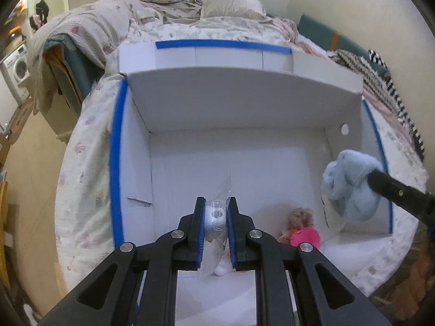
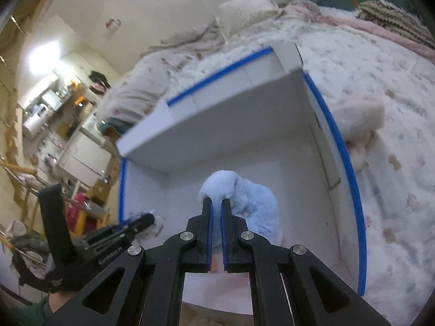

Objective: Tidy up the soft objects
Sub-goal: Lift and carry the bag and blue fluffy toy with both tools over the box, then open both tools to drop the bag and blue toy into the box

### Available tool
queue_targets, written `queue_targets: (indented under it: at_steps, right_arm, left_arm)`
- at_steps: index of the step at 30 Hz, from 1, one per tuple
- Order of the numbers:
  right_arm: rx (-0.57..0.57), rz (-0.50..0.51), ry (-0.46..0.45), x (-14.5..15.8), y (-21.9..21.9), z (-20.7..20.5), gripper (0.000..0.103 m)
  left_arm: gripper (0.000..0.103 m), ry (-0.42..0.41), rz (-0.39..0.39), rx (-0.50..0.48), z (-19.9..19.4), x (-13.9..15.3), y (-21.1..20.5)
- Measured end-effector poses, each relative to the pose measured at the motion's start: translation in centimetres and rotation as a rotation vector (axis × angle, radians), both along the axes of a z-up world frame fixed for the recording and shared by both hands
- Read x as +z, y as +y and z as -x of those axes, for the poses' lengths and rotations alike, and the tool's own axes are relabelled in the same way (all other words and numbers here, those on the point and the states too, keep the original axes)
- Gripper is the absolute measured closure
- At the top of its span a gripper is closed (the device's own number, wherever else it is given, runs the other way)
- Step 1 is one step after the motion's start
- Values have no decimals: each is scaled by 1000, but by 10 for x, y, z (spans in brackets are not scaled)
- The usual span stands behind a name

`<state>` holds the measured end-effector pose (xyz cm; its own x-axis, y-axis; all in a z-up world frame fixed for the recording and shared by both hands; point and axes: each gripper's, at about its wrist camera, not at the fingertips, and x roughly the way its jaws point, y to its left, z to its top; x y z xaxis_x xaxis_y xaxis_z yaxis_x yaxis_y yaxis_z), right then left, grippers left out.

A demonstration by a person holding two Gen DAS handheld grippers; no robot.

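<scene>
Left claw (image 1: 214, 212) is pinching a clear plastic bag (image 1: 214, 244) holding something white, its blue pads pressed to either side, low over the floor of a white cardboard box (image 1: 244, 103) edged with blue tape. Just right of this claw, a small doll (image 1: 300, 231) in pink lies on the box floor. Right claw (image 2: 216, 202) is clamped on a pale blue plush toy (image 2: 244, 198), held over the right side of the box interior. Outside the box, right of that claw, a cream plush toy (image 2: 359, 119) lies on the bed (image 2: 380, 62).
</scene>
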<state>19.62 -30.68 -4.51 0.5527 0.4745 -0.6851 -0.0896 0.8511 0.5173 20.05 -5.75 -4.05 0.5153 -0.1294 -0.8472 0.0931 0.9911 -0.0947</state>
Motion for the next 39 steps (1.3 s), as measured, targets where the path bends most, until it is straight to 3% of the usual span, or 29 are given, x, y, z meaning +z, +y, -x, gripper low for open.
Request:
queue_targets:
  at_steps: [3, 10, 16, 22, 25, 27, 28, 29, 31, 33, 35, 39]
  right_arm:
    - [30, 35, 51, -16, 9, -4, 96]
    - [82, 49, 90, -34, 32, -5, 96]
    - [140, -42, 164, -49, 48, -7, 96]
    - [111, -142, 214, -59, 36, -11, 95]
    - [128, -127, 205, -56, 38, -9, 92]
    - [128, -117, 193, -54, 36, -8, 83]
    - [120, -114, 187, -53, 34, -7, 72]
    - [110, -112, 182, -53, 31, -7, 54]
    - [73, -91, 174, -51, 26, -8, 33]
    - [40, -68, 169, -49, 20, -8, 33]
    - [1, -34, 173, -48, 14, -10, 28]
    - [-50, 15, 161, -46, 5, -10, 22]
  left_arm:
    - [90, -6, -54, -14, -3, -10, -6]
    - [90, 28, -63, -30, -5, -24, -8]
    - [90, 51, -71, -50, -4, -31, -13]
    - [90, 77, -75, -54, -1, -36, -13]
    - [90, 78, -69, -56, 0, -37, -13]
    - [89, 77, -67, -57, 1, -36, -14]
    - [89, 76, -68, -57, 1, -36, -14]
    - [88, 76, -66, -57, 0, -36, -14]
    - [85, 81, -60, -56, 0, -37, -14]
    - [75, 87, -58, -54, -1, -38, -14]
    - [42, 91, -49, -52, -1, -37, -15]
    - [38, 58, -28, -60, 4, -29, -18]
